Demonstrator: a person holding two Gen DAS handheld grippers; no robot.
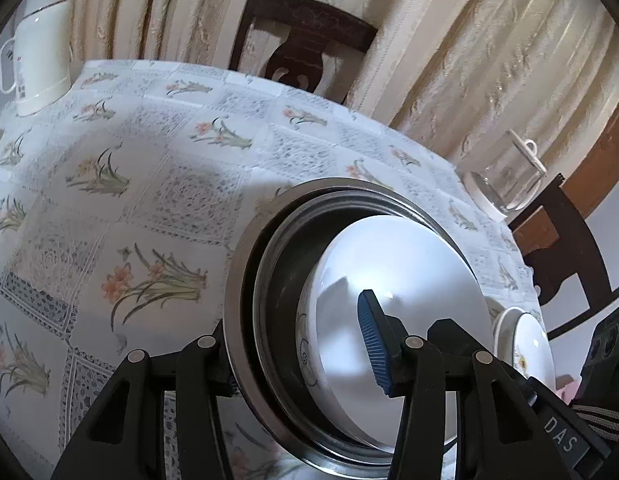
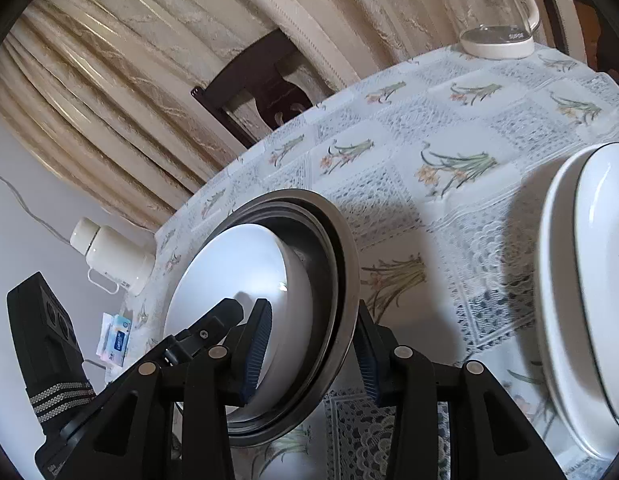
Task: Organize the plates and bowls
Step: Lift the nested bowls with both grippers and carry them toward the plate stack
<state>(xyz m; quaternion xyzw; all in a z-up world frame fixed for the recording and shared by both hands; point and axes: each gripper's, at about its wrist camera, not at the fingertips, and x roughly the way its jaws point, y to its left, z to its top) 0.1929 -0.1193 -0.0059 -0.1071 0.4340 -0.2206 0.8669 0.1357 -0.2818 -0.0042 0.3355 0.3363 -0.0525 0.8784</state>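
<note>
Above floral tablecloth (image 1: 109, 208), both tools clamping steel bowl (image 1: 245, 280) rim, white bowl (image 1: 405, 280) inside

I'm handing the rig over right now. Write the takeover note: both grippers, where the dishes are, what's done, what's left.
Left gripper: shut on the rim of the metal bowl.
Right gripper: shut on the opposite rim.
Dishes: the metal bowl is tilted above the tablecloth, carried by both grippers, with a white bowl nested inside. White plates sit stacked on the table to the right.
Done: the bowls are nested.
Left: set the bowls down, likely by the plates; keep both grips level.
</note>
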